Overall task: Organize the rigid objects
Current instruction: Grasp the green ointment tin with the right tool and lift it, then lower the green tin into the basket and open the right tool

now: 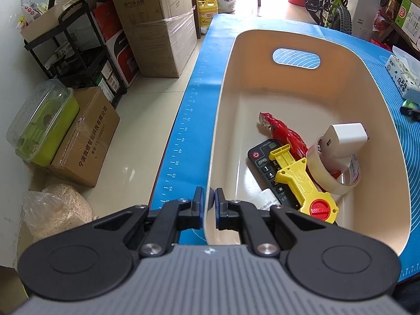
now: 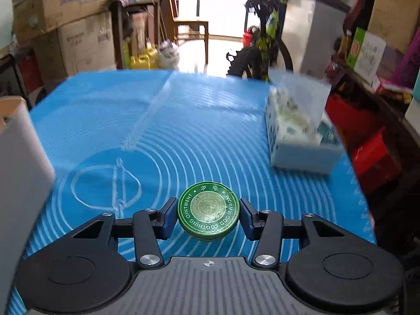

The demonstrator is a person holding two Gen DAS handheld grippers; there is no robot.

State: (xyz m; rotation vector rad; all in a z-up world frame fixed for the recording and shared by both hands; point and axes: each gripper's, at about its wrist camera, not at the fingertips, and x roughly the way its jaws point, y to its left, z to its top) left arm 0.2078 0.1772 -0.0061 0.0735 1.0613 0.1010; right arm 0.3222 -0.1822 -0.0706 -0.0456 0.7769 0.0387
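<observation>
My left gripper (image 1: 209,204) is shut on the near left rim of a cream plastic bin (image 1: 302,97), one finger outside and one inside the wall. The bin holds a black remote (image 1: 265,169), a yellow toy tool with a red knob (image 1: 302,181), a red toy (image 1: 283,134), a roll of tape (image 1: 333,173) and a white charger (image 1: 346,137). My right gripper (image 2: 209,214) is shut on a round green ointment tin (image 2: 208,207) and holds it above the blue mat (image 2: 183,131). The bin's wall (image 2: 18,157) shows at the left.
A tissue pack (image 2: 296,131) lies on the mat at the right; it also shows in the left wrist view (image 1: 401,76), with a small dark and green object (image 1: 410,107) near it. Boxes, a shelf cart and a bicycle stand around the table.
</observation>
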